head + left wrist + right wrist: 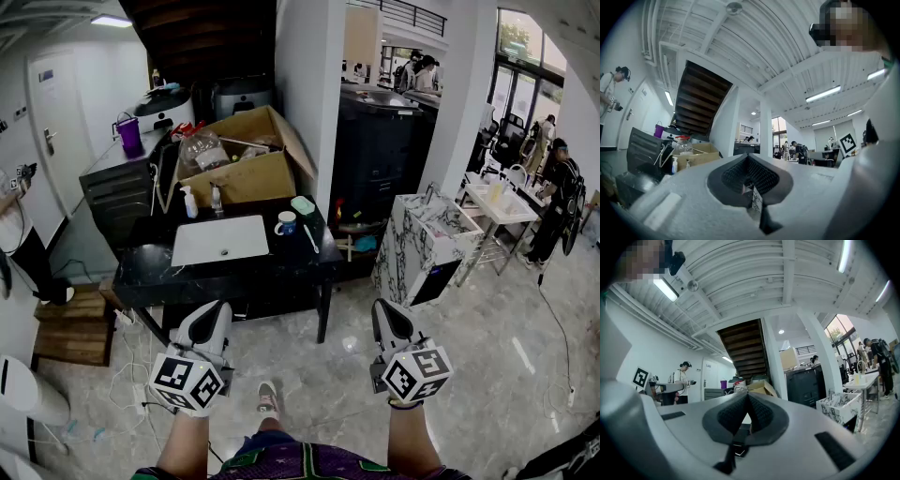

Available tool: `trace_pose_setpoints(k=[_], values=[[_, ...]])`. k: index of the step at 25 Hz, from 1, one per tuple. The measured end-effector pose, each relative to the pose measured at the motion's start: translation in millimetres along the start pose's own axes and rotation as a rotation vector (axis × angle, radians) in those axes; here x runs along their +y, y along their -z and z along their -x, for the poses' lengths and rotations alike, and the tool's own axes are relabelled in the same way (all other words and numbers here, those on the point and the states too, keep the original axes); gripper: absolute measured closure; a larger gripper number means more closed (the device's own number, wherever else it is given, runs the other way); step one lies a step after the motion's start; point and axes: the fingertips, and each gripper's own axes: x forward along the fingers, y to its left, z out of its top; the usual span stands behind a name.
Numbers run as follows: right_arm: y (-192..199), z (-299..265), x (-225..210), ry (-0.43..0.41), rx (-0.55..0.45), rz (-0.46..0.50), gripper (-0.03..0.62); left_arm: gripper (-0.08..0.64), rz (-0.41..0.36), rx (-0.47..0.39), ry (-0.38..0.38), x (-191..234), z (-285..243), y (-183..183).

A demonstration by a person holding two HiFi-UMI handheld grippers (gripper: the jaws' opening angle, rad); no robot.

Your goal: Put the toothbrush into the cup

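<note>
Head view: toothbrush [310, 238] a thin, barely legible sliver on the black table [286, 267] just right of the cup [286, 223], well apart from left gripper [214, 316] and right gripper [386, 315], jaws of both pressed together, empty.

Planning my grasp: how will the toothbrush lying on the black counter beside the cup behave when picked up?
The toothbrush looks thin and long, so probably light and stiff, though it may pivot if pinched off-centre. It lies flat on the glossy black counter, so it could slide when nudged. Its surface is too small to judge.
</note>
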Motion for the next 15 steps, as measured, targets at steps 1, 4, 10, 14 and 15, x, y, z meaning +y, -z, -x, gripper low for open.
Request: trace_pose_setpoints(k=[1,4,10,14,15], values=[[-1.2,-0.7,-1.1,0.0,-0.002,-0.001,0.594,0.545,-0.002,-0.001,0.0,0.8,-0.9,-0.7],[-3.1,-1.3,-3.9,0.003,-0.007,-0.001,0.594,0.545,-0.008,-0.002,-0.002,2.3,-2.6,-0.9],[-6.3,-0.9,-2.3,-0.002,-0.011,-0.002,0.594,0.545,-0.001,-0.01,0.012,-2.3,-1.4,-7.7],[-7.4,-3.2,-1.6,-0.004,-0.022,-0.014,0.594,0.545,0.003,-0.013,0.015,-1.4,-2.7,-8.4],[-7.3,-3.6,-2.2,-0.006,-0.029,-0.031,0.594,0.545,0.003,-0.012,0.015,-0.5,-3.0,-7.4]])
